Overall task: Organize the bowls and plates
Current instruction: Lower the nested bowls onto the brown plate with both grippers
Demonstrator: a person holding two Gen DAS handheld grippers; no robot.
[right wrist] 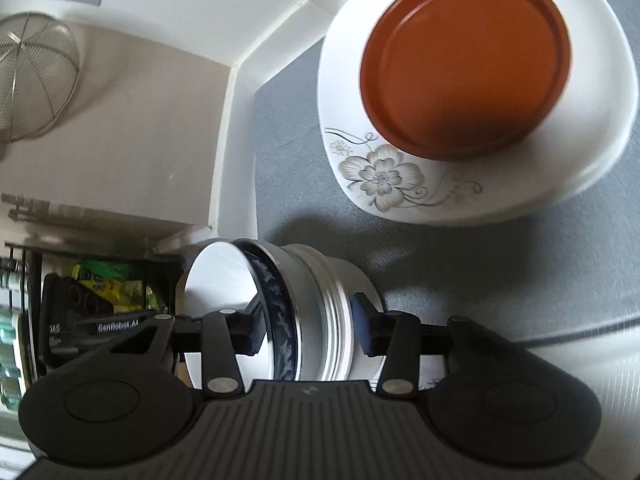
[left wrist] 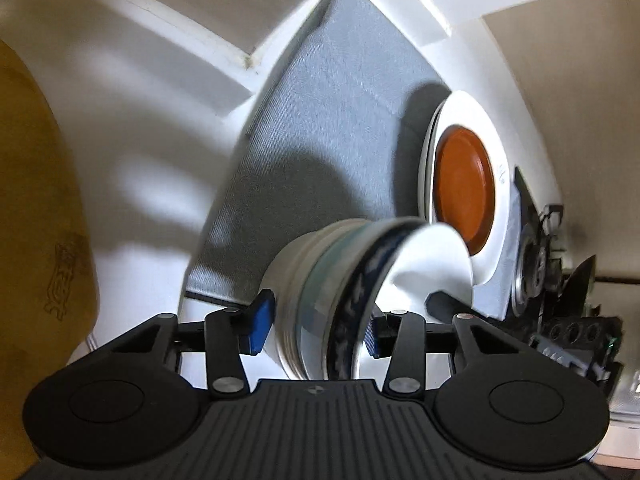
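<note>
A stack of nested bowls (left wrist: 340, 296), white and pale green with a blue-patterned top bowl, is held between both grippers above a grey shelf liner (left wrist: 320, 128). My left gripper (left wrist: 316, 322) is shut on the stack's rims. My right gripper (right wrist: 308, 330) is shut on the same stack (right wrist: 288, 304) from the opposite side. An orange plate (right wrist: 464, 56) sits on a white floral plate (right wrist: 400, 176) on the liner (right wrist: 440, 264), beyond the bowls. It also shows in the left wrist view (left wrist: 464, 184).
White cabinet walls (left wrist: 160, 112) enclose the shelf. A wire strainer (right wrist: 32, 80) hangs at the left in the right wrist view. A yellow object (left wrist: 32, 200) fills the left edge of the left wrist view.
</note>
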